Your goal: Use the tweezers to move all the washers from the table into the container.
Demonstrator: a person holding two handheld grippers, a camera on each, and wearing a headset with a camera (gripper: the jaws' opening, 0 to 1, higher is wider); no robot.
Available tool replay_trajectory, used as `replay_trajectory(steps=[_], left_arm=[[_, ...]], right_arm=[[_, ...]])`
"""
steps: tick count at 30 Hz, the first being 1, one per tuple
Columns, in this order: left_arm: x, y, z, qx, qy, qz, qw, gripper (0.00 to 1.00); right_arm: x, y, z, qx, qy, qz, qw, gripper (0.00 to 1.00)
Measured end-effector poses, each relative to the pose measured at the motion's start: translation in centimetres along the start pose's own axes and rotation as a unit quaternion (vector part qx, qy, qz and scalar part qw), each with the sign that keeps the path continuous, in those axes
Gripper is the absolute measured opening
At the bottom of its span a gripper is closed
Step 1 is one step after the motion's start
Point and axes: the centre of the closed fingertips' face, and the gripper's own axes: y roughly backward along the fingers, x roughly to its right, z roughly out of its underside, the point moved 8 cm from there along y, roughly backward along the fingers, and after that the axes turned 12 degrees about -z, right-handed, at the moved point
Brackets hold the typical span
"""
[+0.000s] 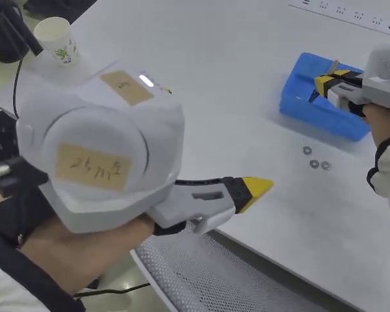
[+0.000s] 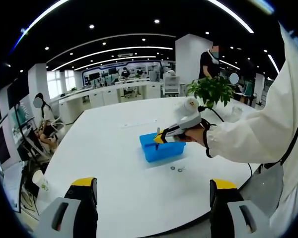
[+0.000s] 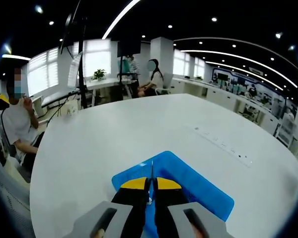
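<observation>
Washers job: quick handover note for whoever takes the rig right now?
Left gripper: open, empty, held near the table's near edge.
Right gripper: shut on the tweezers, tips over the blue container.
Washers: three lie on the table, close beside the container.
Done: cannot tell whether any washers are already in the container.
Left: tweeze those three and drop them in.
</observation>
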Motion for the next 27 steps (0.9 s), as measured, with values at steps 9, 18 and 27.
replay_trajectory(steps=[9,18,27], left_arm=[[0.2,0.0,0.0,0.001,0.002,0.001,1.0,0.96],[0.2,0.2,-0.3,0.005,0.0,0.0,1.0,0.96],[0.3,0.4,-0.9,0.018,-0.001,-0.002,0.9998,0.95]], right_arm=[[-0.2,-0.1,0.2,-0.004,-0.001,-0.003,1.0,0.01],[0.2,0.1,0.2,-0.004,0.0,0.001,1.0,0.02],[0.0,1.8,-1.3,0.025,-0.008,0.009,0.9996,0.02]])
